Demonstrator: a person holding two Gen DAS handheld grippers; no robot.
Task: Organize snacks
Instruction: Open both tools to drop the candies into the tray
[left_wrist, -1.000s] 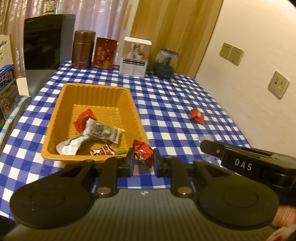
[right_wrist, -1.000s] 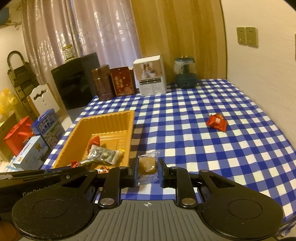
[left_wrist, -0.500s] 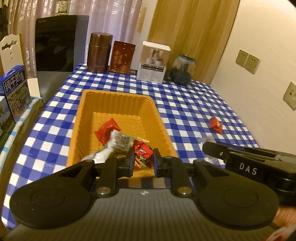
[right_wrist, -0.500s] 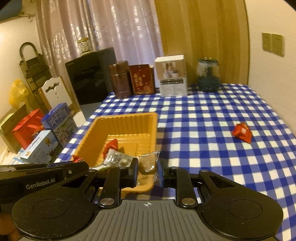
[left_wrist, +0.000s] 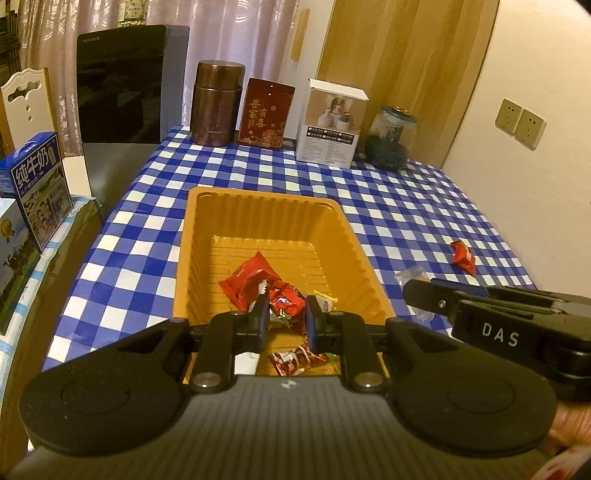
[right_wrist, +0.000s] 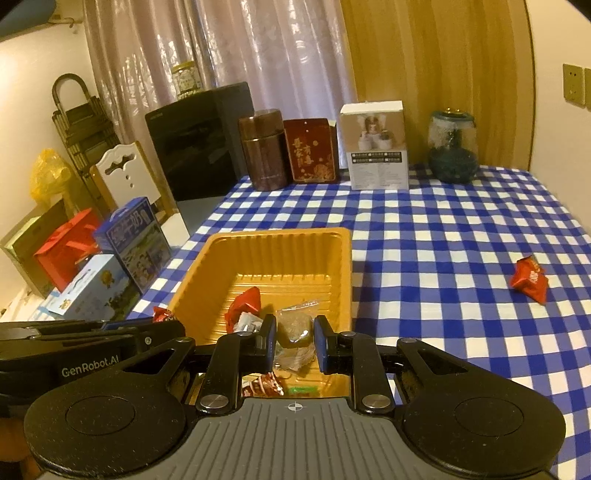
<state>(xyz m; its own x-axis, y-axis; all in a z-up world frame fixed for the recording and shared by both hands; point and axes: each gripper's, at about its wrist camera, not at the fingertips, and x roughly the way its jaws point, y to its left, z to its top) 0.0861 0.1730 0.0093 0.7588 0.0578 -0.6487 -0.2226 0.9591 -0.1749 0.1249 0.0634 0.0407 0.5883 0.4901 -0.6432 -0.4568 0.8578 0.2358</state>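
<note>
Both tongs over orange tray (left_wrist: 273, 210) near end: left tongs (left_wrist: 283, 320) clenching red snack (left_wrist: 282, 301), right tongs (right_wrist: 294, 341) clenching clear-wrapped cookie (right_wrist: 294, 326); tray directly below.

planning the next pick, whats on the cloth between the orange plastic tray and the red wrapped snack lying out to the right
In the right wrist view, only bare blue-and-white checked tablecloth lies between the orange plastic tray and the red wrapped snack.

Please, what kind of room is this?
Probably a home dining room: a table with a blue checked tablecloth, a white chair beside it, and curtains behind.
</note>
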